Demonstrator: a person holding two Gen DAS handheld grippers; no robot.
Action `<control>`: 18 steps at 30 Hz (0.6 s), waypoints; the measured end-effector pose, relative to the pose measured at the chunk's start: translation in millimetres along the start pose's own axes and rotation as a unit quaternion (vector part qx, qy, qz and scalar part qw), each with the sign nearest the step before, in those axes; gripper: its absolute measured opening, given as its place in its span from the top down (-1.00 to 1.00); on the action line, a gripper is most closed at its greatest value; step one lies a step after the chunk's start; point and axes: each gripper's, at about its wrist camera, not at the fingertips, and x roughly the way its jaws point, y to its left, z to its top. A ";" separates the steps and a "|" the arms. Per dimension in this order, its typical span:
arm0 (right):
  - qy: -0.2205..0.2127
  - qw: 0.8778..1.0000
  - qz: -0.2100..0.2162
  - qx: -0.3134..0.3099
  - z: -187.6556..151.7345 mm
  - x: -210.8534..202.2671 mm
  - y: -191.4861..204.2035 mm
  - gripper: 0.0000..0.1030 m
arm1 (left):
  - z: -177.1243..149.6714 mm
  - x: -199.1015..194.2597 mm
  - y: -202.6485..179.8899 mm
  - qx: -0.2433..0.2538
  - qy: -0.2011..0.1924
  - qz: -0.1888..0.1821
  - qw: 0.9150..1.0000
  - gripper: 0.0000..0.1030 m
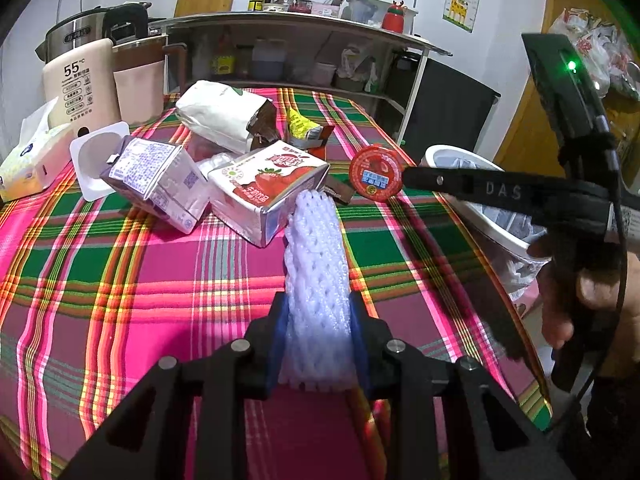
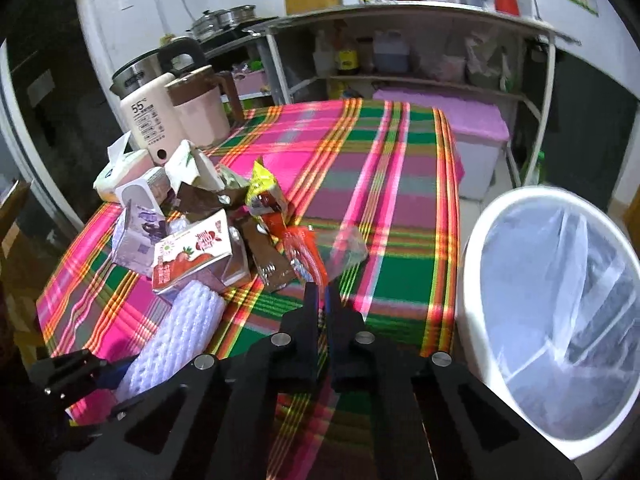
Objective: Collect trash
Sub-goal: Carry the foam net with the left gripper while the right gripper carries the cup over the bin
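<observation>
While left jaws clamp the foam net (image 1: pixel 316 280) lengthwise, pointing forward; right jaws pinch a red lid (image 1: pixel 376 174)

bare plaid surface (image 2: pixel 400 184) lies open between the trash pile (image 2: pixel 200 232) on the left and the lined bin (image 2: pixel 472 280) at its right edge, kettles (image 2: pixel 168 120) blocking the far-left corner.

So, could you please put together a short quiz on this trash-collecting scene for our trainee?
1. True or false: the left hand-held gripper is shut on the white foam net.
2. What does the right hand-held gripper hold? A: red-lidded cup; B: tissue pack; C: bottle.
3. Fill in: the lined white bin stands off the table on the person's ____ side.
Key: 1 true; 2 A; 3 right.
</observation>
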 end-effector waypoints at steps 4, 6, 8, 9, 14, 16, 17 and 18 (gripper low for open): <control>0.001 1.000 0.017 -0.009 9.1 6.0 -4.6 -0.47 | 0.5 0.4 0.5 -0.001 0.000 -0.002 1.000 0.40; 0.009 1.000 0.021 -0.017 14.4 12.7 -6.3 -0.47 | 0.5 0.7 1.0 -0.001 0.000 -0.004 1.000 0.40; 0.018 0.999 0.022 -0.034 18.1 20.6 -6.0 -0.47 | 1.4 1.3 1.4 -0.002 0.000 -0.005 1.000 0.40; 0.027 0.998 0.022 -0.043 20.3 26.9 -6.3 -0.47 | 1.7 1.5 1.4 -0.002 0.000 -0.006 1.000 0.40; 0.061 0.997 0.036 -0.035 29.0 47.5 -15.9 -0.22 | 2.2 2.5 1.5 -0.002 0.000 -0.008 1.000 0.40; 0.065 0.997 0.043 -0.031 31.7 50.3 -17.9 0.08 | 2.1 2.2 1.7 -0.002 0.000 -0.007 1.000 0.40; 0.065 0.996 0.043 -0.030 32.0 50.9 -18.8 0.09 | 2.1 2.3 1.7 -0.002 0.000 -0.007 1.000 0.40; 0.065 0.996 0.045 -0.029 31.8 50.8 -19.5 0.09 | 2.0 2.2 1.7 -0.002 0.000 -0.007 1.000 0.40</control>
